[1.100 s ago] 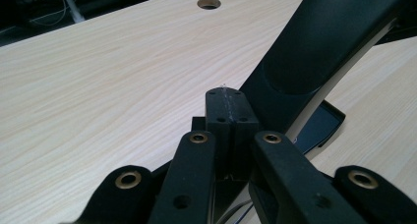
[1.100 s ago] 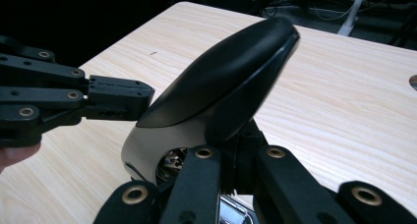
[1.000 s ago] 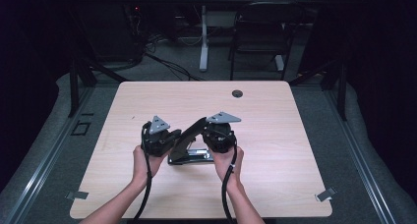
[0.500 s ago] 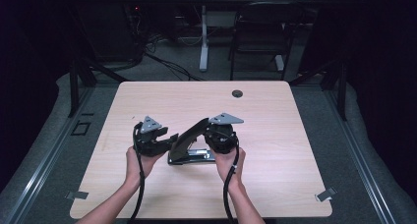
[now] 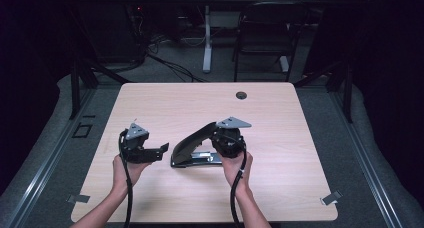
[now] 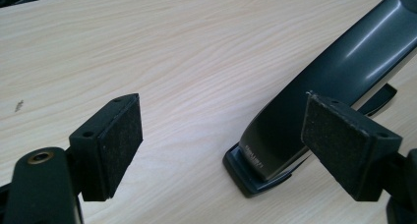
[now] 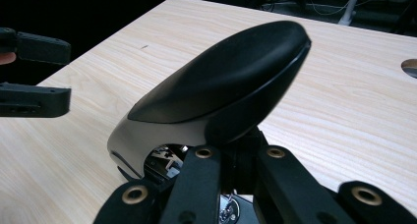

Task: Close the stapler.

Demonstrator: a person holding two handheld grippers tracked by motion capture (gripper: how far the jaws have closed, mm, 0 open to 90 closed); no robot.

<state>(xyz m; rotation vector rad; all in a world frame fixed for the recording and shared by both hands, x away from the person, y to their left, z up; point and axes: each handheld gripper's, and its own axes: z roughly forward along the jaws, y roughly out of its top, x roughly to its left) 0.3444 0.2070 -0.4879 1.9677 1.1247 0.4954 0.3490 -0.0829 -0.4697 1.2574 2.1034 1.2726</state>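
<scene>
Black plastic and bright metal make up the stapler, which sits at the centre of the high view on the pale wood table, its arm swung up and open toward the upper right of the frame. The right hand-held gripper is at the stapler's rear, at the hinge end; its jaws are closed tight, and in the right gripper view they converge under the raised arm, apparently pinching the stapler's base there, though the contact itself is hidden. The left hand-held gripper, left of centre, has just been opening its jaws; they stand wide with nothing between the pads, and the stapler's front tip lies just beside them, not touching.

To do this step well, the right grip should probably hold the base flat and steady. Before the left jaws go near the arm or the staple channel, they should line up squarely, since the glossy curved arm looks slippery.
</scene>
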